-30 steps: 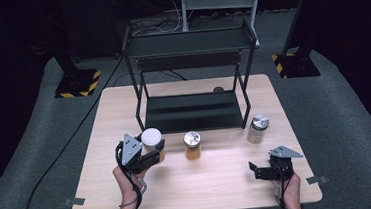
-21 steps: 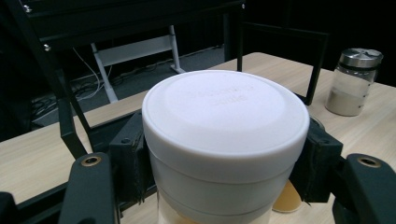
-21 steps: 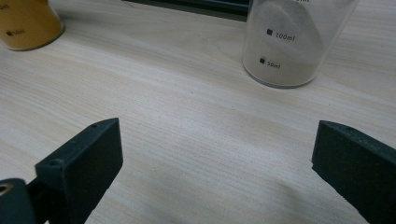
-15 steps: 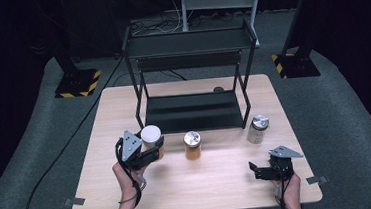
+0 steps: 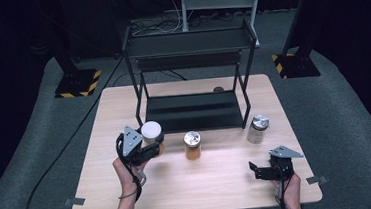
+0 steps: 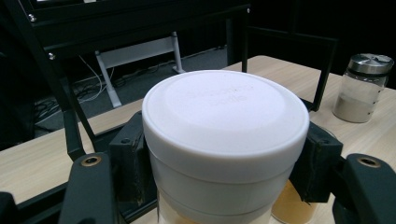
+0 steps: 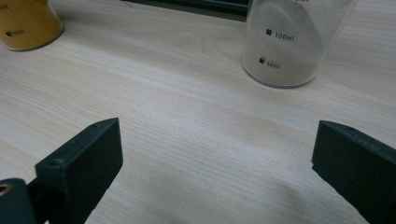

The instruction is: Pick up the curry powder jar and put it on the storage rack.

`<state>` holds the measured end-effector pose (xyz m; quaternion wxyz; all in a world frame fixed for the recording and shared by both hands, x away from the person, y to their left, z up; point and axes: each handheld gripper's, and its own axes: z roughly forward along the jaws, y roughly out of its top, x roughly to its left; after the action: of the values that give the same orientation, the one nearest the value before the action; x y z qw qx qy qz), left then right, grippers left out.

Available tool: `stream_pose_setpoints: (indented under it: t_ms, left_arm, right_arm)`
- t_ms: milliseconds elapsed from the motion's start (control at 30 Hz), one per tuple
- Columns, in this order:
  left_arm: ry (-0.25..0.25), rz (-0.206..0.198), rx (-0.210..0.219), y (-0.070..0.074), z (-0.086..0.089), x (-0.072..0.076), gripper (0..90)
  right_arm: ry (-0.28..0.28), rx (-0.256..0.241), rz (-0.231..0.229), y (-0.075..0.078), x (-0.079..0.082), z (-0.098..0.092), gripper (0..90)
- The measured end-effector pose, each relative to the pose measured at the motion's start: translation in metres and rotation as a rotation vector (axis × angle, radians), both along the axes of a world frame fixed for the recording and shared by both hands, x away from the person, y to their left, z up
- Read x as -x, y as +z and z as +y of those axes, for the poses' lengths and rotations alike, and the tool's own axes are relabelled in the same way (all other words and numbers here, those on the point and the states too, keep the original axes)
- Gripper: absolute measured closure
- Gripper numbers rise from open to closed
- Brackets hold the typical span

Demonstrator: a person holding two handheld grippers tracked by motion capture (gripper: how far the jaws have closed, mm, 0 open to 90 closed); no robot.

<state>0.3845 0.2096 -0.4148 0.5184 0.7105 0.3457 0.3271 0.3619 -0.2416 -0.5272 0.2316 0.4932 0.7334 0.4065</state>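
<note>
White-lidded jar (image 6: 225, 140) in left gripper (image 5: 146, 148)

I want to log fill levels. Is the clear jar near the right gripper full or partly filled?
Partly filled. The clear jar holds pale powder sloping from near its 50ml mark up past the 100ml mark, clear glass above.

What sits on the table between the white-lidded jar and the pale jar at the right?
In the high view, an amber jar with a metal lid stands between them.
</note>
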Motion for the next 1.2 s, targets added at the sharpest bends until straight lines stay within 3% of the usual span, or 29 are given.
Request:
stream_pose_setpoints:
  t_ms: [1200]
  left_arm:
    - [0.011,0.035,0.001,-0.001,-0.006,-0.03,33.8]
  right_arm:
    - [0.002,-0.001,-0.003,0.0,0.0,0.0,0.9]
